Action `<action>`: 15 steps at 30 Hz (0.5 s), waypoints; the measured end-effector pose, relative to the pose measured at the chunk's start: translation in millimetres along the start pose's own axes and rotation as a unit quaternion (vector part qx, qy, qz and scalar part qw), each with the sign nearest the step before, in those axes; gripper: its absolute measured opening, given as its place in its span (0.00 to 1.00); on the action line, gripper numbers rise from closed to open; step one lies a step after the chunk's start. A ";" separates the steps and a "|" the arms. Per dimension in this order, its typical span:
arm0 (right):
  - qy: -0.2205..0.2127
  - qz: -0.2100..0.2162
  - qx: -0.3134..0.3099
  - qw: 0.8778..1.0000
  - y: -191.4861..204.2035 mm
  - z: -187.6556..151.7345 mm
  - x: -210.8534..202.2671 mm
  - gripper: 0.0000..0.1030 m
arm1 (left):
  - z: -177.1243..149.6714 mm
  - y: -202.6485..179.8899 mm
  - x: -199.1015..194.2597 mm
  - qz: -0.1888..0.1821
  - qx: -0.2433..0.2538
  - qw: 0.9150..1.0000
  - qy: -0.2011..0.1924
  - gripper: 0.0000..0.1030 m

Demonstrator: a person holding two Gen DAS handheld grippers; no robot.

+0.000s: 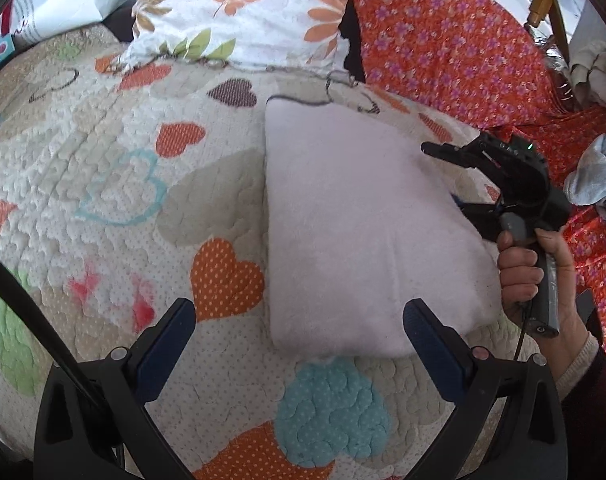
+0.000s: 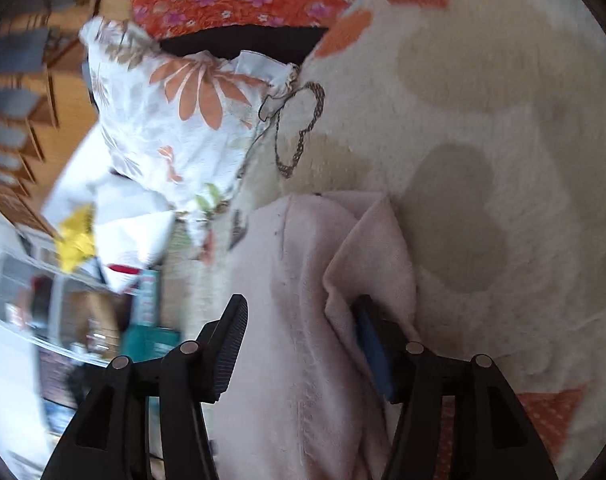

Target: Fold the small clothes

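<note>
A folded pale pink cloth (image 1: 367, 232) is laid flat on the heart-patterned quilt (image 1: 103, 184). The left claw (image 1: 299, 336) is held apart above the cloth's 6 o'clock edge. At 3 o'clock, the right claw (image 2: 303, 344) is spread, loose cloth lying between its fingers, unpinched.

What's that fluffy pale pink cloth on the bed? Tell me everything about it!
The pale pink cloth looks soft and fuzzy, like fleece. It lies folded into a thick, roughly rectangular pad on the heart-patterned quilt, below the flowered pillow. The right gripper is at its right edge, jaws apart, with a loose flap draped against one finger. The left gripper hovers open over its near edge.
</note>
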State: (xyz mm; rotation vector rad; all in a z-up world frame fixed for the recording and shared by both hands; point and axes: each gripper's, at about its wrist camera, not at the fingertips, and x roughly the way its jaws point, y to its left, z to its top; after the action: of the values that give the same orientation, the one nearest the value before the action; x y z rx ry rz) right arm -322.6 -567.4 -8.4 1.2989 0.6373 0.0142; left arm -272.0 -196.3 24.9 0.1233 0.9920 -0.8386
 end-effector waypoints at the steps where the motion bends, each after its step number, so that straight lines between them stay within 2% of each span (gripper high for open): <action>1: 0.000 0.015 0.020 1.000 -8.7 1.1 -2.3 0.56 | 0.2 -1.1 0.1 0.001 0.003 1.000 -0.001 1.00; 2: -0.002 0.028 0.043 0.999 -18.4 3.2 -4.9 0.53 | 0.1 -2.0 0.6 0.003 0.006 1.000 0.000 1.00; 3: -0.008 0.019 0.053 0.998 -21.1 4.7 -9.6 0.48 | 0.1 -2.2 0.9 0.001 0.006 1.000 0.001 1.00; 4: -0.021 -0.002 0.051 0.998 -18.0 6.6 -15.1 0.49 | 0.2 -2.6 0.8 -0.002 0.006 1.000 0.001 1.00; 6: -0.080 -0.067 0.007 0.994 7.6 8.0 -40.3 0.52 | 1.7 -1.9 -2.5 -0.005 0.005 1.000 -0.003 1.00; 7: -0.097 -0.074 -0.011 0.992 18.2 7.6 -49.1 0.52 | 2.4 -1.5 -4.9 -0.004 0.004 1.000 -0.008 1.00; 9: -0.108 -0.059 -0.048 0.991 43.8 3.4 -58.0 0.52 | 4.3 0.2 -9.9 0.001 0.003 1.000 -0.020 1.00; 11: -0.084 -0.042 -0.070 0.993 56.8 -2.6 -49.7 0.52 | 6.1 2.4 -9.7 0.008 0.002 1.000 -0.021 1.00; 13: -0.031 -0.025 -0.065 0.997 54.2 -7.7 -29.4 0.52 | 7.4 6.7 -4.9 0.017 -0.005 1.000 -0.012 1.00; 14: -0.006 -0.040 -0.056 0.998 47.7 -10.0 -17.3 0.52 | 7.2 8.8 -2.7 0.021 -0.010 1.000 -0.007 1.00; 15: 0.005 -0.086 -0.051 0.995 41.3 -9.8 -8.3 0.52 | 7.0 10.5 -1.0 0.024 -0.014 1.000 -0.003 1.00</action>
State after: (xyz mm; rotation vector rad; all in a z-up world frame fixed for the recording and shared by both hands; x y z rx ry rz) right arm -319.9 -549.5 30.9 1.1425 0.7459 -0.0868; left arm -260.4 -191.7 26.8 0.1201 0.9914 -0.7798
